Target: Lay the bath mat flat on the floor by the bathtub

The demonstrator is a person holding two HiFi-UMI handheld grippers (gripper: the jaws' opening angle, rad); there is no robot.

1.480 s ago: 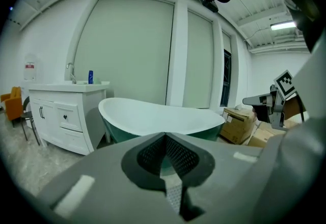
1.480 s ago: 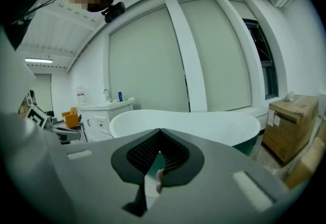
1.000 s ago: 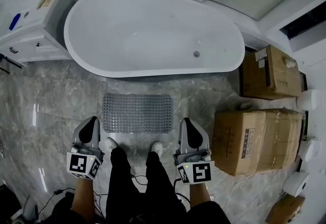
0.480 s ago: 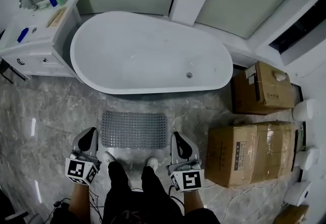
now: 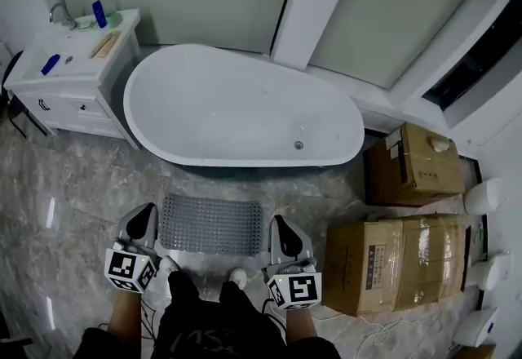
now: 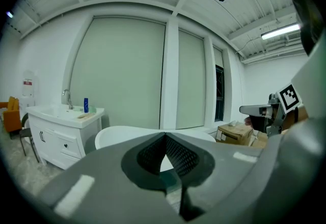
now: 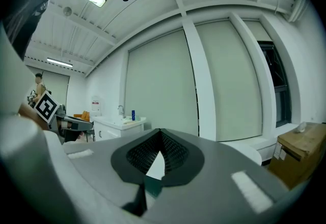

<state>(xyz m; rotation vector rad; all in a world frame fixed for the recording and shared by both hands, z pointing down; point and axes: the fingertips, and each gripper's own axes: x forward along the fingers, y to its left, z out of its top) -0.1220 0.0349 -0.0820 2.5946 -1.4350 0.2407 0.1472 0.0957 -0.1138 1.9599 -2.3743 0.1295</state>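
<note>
Raised beside the nubbed bath mat (image 5: 210, 224), left hand-held gripper (image 5: 145, 219) and right hand-held gripper (image 5: 280, 231) are pressed together.

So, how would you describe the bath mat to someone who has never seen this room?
Find the large white oval bathtub against the wall. On the grey marble floor before its long side lies the bath mat. It is a flat grey rectangle covered with small bumps, unlike the brown cardboard boxes to its right.
</note>
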